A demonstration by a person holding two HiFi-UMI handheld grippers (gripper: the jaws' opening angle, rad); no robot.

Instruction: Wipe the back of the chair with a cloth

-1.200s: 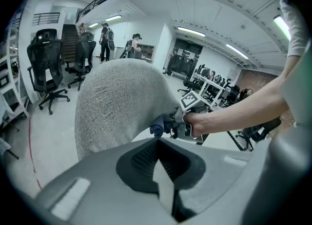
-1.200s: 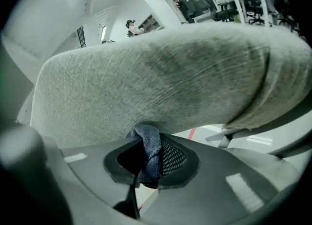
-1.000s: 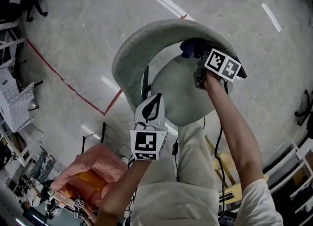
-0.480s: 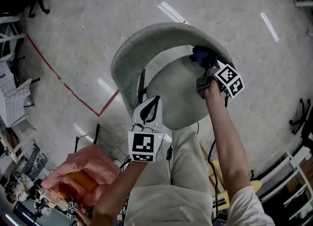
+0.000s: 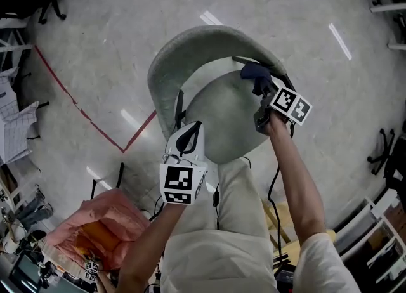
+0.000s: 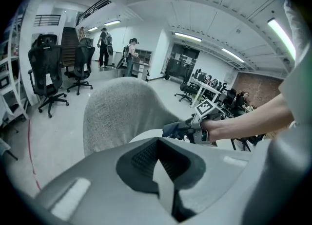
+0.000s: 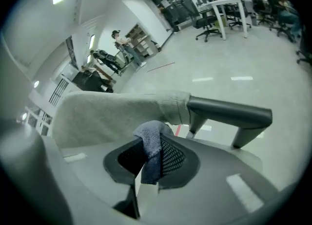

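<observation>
The chair's grey fabric back [image 5: 190, 47] curves around its pale seat [image 5: 222, 117] below me. My right gripper [image 5: 261, 87] is shut on a dark blue cloth [image 5: 252, 71], which it holds against the inner right end of the back, near the dark armrest [image 7: 229, 113]. In the right gripper view the cloth [image 7: 151, 148] hangs out between the jaws, with the chair back [image 7: 117, 109] just beyond. My left gripper [image 5: 188, 134] hovers at the seat's near left edge, shut and holding nothing. The left gripper view shows the chair back [image 6: 119, 107] and the right gripper [image 6: 195, 127].
A red tape line [image 5: 82, 109] crosses the floor on the left. A pink bag [image 5: 95, 222] lies near my left leg and a wooden stool [image 5: 287, 214] stands at the right. Black office chairs [image 6: 48, 68] and people [image 6: 105, 44] are far off.
The right gripper with the cloth has slid a little along the right end of the chair back, toward me. The left gripper has barely moved.
</observation>
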